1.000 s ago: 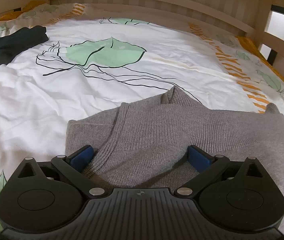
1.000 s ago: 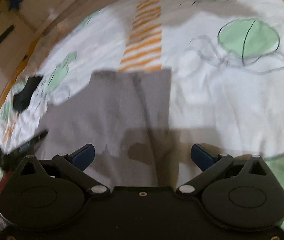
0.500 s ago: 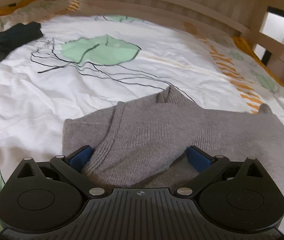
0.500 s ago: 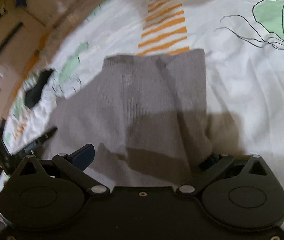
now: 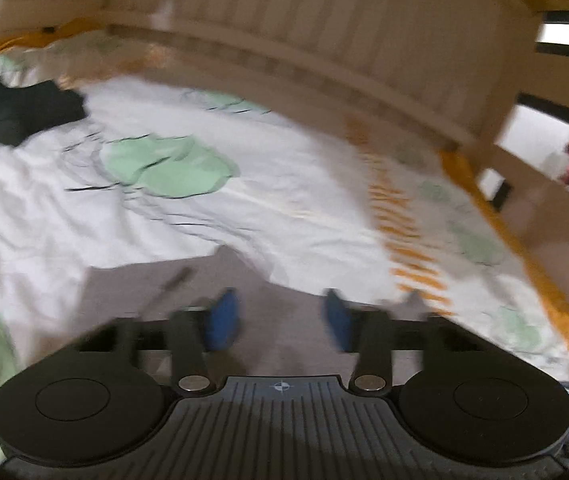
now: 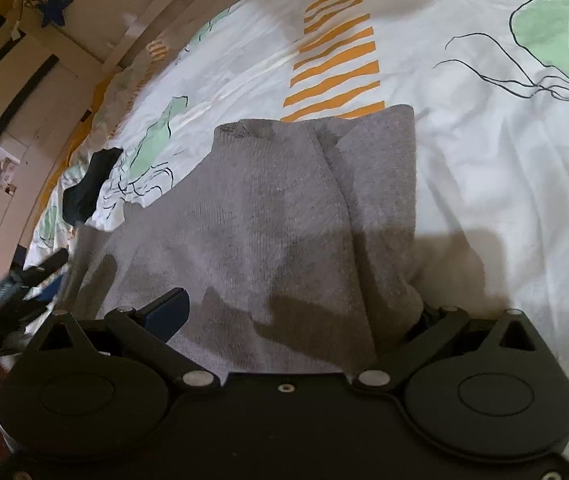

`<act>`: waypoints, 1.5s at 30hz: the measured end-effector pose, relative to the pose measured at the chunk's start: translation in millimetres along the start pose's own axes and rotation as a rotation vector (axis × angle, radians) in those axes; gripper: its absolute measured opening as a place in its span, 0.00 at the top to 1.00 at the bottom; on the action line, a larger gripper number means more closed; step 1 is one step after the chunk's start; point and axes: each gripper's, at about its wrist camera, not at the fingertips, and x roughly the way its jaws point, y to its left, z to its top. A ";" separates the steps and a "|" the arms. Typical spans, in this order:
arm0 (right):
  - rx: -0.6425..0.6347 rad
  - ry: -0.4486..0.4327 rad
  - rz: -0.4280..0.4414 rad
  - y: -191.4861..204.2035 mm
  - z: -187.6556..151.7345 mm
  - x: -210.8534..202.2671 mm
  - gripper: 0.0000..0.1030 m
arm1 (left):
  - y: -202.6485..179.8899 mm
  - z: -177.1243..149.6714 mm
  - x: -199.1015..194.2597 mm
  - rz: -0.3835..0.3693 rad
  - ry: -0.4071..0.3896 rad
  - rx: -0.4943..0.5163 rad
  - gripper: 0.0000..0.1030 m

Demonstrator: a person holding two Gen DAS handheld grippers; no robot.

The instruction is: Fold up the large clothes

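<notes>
Jaws of the left gripper [image 5: 282,320] are closing, their blue pads [image 5: 222,318] partway in with grey knit lying between them; the picture is blurred, so whether the pads already press on the cloth cannot be told. Those of the right gripper [image 6: 296,316] stand wide and released, with the grey sweater [image 6: 284,216] bunched up between them: one blue pad [image 6: 168,314] shows clear of the cloth at the left, while the other is mostly buried under a fold at the right.

One sweater is in view, a fine-ribbed grey knit, folded lengthwise into a long band that runs away from the right gripper across the bed [image 6: 484,160], its far end square (a small dark opening shows at that edge). Shadow falls over its near part. It lies on a white duvet printed with green jellyfish shapes and orange stripes.

One dark garment [image 5: 20,112] lies crumpled well apart from the sweater, near the bed's far rail [image 5: 324,56].
</notes>
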 end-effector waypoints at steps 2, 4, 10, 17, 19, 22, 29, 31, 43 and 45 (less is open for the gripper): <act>0.010 0.000 0.004 -1.1 0.1 -0.8 0.00 | -18.1 -7.1 1.0 -0.041 0.016 0.011 0.72; 0.018 0.000 0.008 -2.2 0.2 -1.3 0.00 | -32.8 -16.6 2.5 -0.079 0.026 0.001 0.72; 0.020 0.001 0.008 -2.2 0.2 -1.5 0.00 | -49.4 -39.8 19.2 -0.088 0.089 0.051 0.72; 0.009 0.006 0.003 -1.2 -0.2 -1.0 0.00 | 11.6 -50.9 20.3 0.025 0.089 -0.015 0.72; 0.001 0.008 -0.003 0.5 -0.4 -0.3 0.00 | 38.2 -45.8 20.2 0.061 0.073 -0.045 0.72; -0.013 0.010 -0.013 2.8 -0.7 0.2 0.00 | 71.4 -31.6 22.1 0.122 0.039 -0.055 0.72; -0.031 0.008 -0.024 4.2 -1.8 0.8 0.00 | 95.2 -7.3 11.0 0.239 0.000 -0.171 0.72; -0.034 0.008 -0.025 4.6 -2.6 0.7 0.00 | 81.3 -7.9 2.5 0.187 -0.006 -0.183 0.72; -0.029 0.006 -0.020 3.7 -2.7 0.0 0.00 | -24.7 -37.3 15.8 -0.092 0.015 -0.143 0.76; -0.028 0.006 -0.019 3.3 -2.8 -0.1 0.00 | -31.5 -45.7 27.8 -0.087 0.045 -0.117 0.79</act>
